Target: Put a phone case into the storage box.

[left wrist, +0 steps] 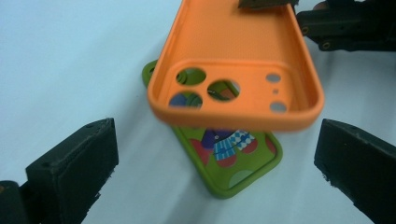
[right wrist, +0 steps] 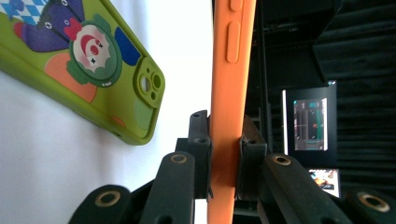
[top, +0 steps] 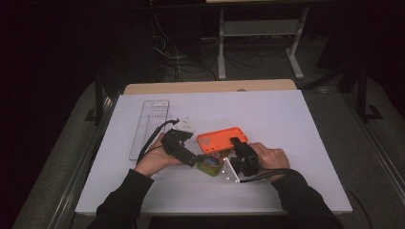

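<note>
1. Here we have the right hand-held gripper [top: 237,143] pinching the orange case [top: 223,140] by one long side wall; the right gripper view shows the pads pressed on that wall from both sides.
2. The left hand-held gripper [top: 193,161] stands spread wide, its pads clear of both cases and nothing between them.
3. The orange case hangs above the counter [top: 286,119] near the middle of its near edge, open side up and camera holes toward the left hand-held gripper.
4. The green case [top: 210,165] lies flat on the counter below it, partly covered, printed side up.
5. A clear tray [top: 149,128] lies well apart, toward the counter's far left corner.
6. We judge the main risk to be the thin hold: one soft wall is all that carries the orange case, so it could bend, pivot or slip out if the right hand tilts.
7. If the left hand-held gripper closes from here, it might catch the green case along with the orange one, or nudge it toward the near edge.
8. The two hand-held grippers sit near each other, so a hasty reach could knock them together and jar the hold.
</note>
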Demonstrator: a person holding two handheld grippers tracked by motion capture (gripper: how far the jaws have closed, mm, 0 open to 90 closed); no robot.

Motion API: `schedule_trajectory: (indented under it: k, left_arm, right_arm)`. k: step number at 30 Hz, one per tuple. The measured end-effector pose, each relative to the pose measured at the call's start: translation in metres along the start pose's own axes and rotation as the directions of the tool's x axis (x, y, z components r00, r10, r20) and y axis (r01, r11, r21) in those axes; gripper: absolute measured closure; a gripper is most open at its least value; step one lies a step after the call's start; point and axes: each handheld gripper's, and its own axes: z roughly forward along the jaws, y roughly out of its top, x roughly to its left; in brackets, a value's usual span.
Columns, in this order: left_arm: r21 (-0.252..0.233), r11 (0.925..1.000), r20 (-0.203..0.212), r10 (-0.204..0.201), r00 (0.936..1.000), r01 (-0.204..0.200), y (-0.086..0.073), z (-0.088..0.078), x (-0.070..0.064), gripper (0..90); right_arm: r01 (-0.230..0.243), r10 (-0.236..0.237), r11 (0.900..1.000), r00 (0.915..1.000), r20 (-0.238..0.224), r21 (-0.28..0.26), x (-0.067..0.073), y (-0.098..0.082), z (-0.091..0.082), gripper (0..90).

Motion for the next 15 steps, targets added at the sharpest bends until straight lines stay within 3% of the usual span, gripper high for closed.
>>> schedule_trajectory:
  k: [1, 3, 4, 5, 8, 10, 12, 14, 15]
  left_arm:
    - [0.005, 0.9999, 0.0, 0.011, 0.9999, -0.011, 0.0, -0.001, 0.001, 0.0]
    - [-0.006, 1.0, -0.001, -0.005, 1.0, 0.005, -0.001, 0.001, 0.0, 0.0]
    - [0.013, 0.9999, 0.001, 0.01, 0.9999, -0.01, -0.001, 0.0, 0.001, 0.0]
    - [-0.006, 0.9999, 0.0, -0.01, 0.9999, 0.01, -0.001, 0.002, 0.0, 0.0]
    - [0.004, 0.9998, -0.007, -0.021, 0.9998, 0.021, -0.002, 0.003, -0.001, 0.0]
    - [0.025, 0.9997, -0.009, 0.0, 1.0, 0.0, -0.002, 0.002, 0.0, 0.0]
    - [0.013, 0.9998, -0.013, -0.016, 0.9998, 0.016, -0.002, 0.003, -0.001, 0.0]
    - [0.007, 0.9999, -0.016, -0.009, 0.9998, 0.009, -0.002, 0.003, -0.001, 0.0]
    - [0.008, 1.0, -0.018, 0.006, 0.9998, -0.006, -0.002, 0.003, 0.0, 0.0]
  right_arm:
    - [-0.017, 0.017, 1.0, 0.9998, -0.008, 0.001, -0.001, -0.001, 0.0, 77.8]
    - [-0.042, 0.042, 0.999, 0.999, -0.013, -0.008, -0.003, -0.002, 0.001, 77.8]
    - [-0.063, 0.063, 0.998, 0.9978, -0.023, -0.007, -0.004, -0.004, 0.001, 77.8]
    - [-0.086, 0.086, 0.996, 0.9959, -0.028, -0.005, -0.005, -0.005, 0.002, 77.9]
    - [-0.145, 0.145, 0.989, 0.9879, -0.055, -0.002, -0.009, -0.007, 0.002, 77.9]
    - [-0.201, 0.201, 0.98, 0.9772, -0.069, 0.007, -0.011, -0.009, 0.002, 77.9]
    - [-0.261, 0.261, 0.965, 0.9616, -0.085, 0.011, -0.012, -0.01, 0.002, 77.9]
    - [-0.275, 0.275, 0.961, 0.9556, -0.106, 0.015, -0.016, -0.013, 0.002, 77.9]
    - [-0.301, 0.301, 0.953, 0.9462, -0.119, 0.016, -0.017, -0.013, 0.002, 77.8]
